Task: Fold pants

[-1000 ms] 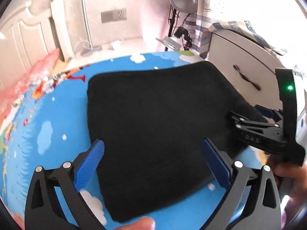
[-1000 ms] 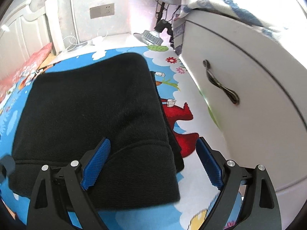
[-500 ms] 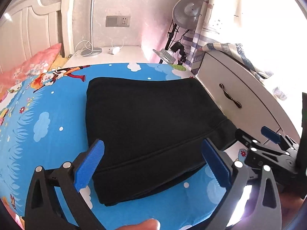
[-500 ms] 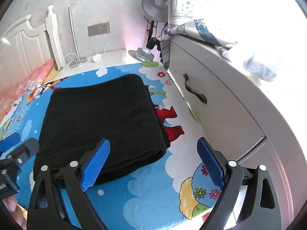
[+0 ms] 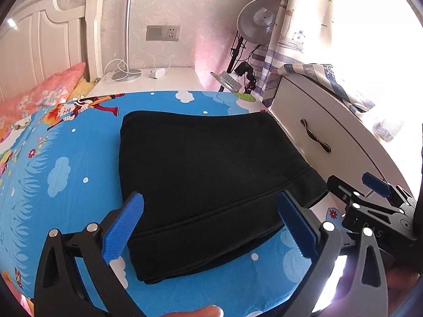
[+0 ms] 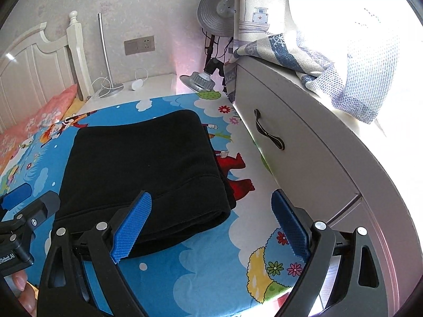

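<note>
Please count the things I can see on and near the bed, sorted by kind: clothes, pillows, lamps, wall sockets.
Clothes: 1, the folded black pants on the blue sheet
Pillows: 1, the pink pillow
Lamps: 3, the thin stick lamp, the round lamp, the low lamp
Wall sockets: 1, the socket plate
Total: 6

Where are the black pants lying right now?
The folded black pants lie flat on the blue cartoon bedsheet, centre in both wrist views, beside the white drawer cabinet, just ahead of both open grippers.
</note>
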